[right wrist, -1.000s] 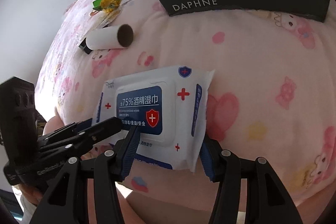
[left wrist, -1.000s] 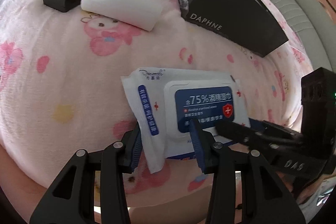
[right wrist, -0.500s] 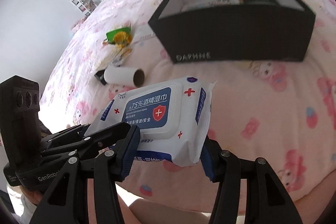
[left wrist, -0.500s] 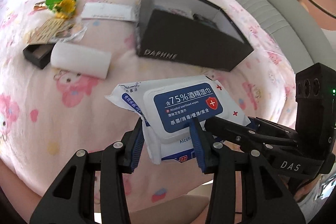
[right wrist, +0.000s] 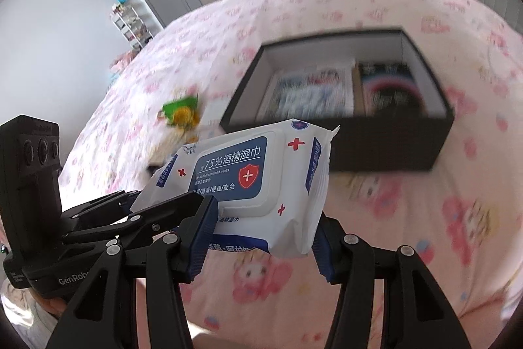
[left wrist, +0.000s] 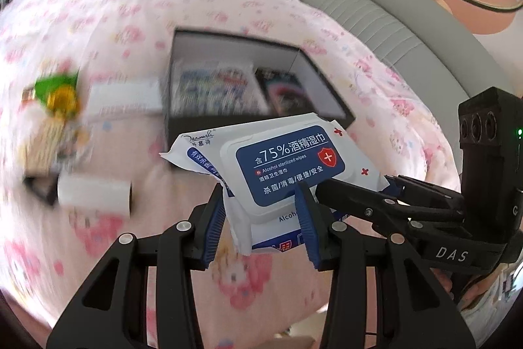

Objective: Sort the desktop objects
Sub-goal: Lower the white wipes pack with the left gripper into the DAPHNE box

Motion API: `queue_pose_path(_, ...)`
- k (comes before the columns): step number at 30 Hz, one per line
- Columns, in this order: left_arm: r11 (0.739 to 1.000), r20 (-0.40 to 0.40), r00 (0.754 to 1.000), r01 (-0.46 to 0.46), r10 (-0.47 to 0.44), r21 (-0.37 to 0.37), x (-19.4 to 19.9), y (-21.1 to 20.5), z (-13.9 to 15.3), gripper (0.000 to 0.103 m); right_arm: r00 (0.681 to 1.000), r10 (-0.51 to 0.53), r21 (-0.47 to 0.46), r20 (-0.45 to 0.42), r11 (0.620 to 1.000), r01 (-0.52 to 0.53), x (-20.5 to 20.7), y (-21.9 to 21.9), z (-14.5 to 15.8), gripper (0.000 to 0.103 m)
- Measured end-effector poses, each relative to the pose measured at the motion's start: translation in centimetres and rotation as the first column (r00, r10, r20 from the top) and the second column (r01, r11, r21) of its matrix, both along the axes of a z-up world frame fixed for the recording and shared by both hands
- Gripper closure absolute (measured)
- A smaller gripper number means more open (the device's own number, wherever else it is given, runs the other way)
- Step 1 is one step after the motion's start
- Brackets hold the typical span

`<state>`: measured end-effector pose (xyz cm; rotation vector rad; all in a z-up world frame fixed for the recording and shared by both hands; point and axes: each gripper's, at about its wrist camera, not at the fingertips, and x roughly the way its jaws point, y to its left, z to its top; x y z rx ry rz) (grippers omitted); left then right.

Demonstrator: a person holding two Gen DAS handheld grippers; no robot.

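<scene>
Black box [right wrist: 385, 146] just beyond the held wipes pack [right wrist: 261, 172], paper roll [left wrist: 94, 192] left

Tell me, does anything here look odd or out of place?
Nothing looks damaged or spilled. The one unusual sight is the wipes pack, held in the air by both the left gripper and right gripper, near the open black box.

The open black box [right wrist: 385, 149] has its floor covered by packets [right wrist: 313, 94]; bare pink sheet [right wrist: 408, 218] lies before it.
</scene>
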<state>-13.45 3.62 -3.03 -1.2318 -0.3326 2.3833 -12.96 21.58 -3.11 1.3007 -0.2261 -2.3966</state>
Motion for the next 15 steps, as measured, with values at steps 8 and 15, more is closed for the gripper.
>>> queue_pose_path(8,1.0,0.009,1.0,0.015,-0.015,-0.007,-8.7,1.4,-0.2,0.061,0.999,-0.042,-0.014,-0.013,0.999,0.042,-7.8,1.3,0.6,0.052)
queue_pose_path(15,1.0,0.082,0.996,-0.018,0.019,-0.014,-15.6,1.7,-4.4,0.061,0.997,-0.066,-0.019,0.039,0.998,0.067,-14.7,1.3,-2.8,0.052)
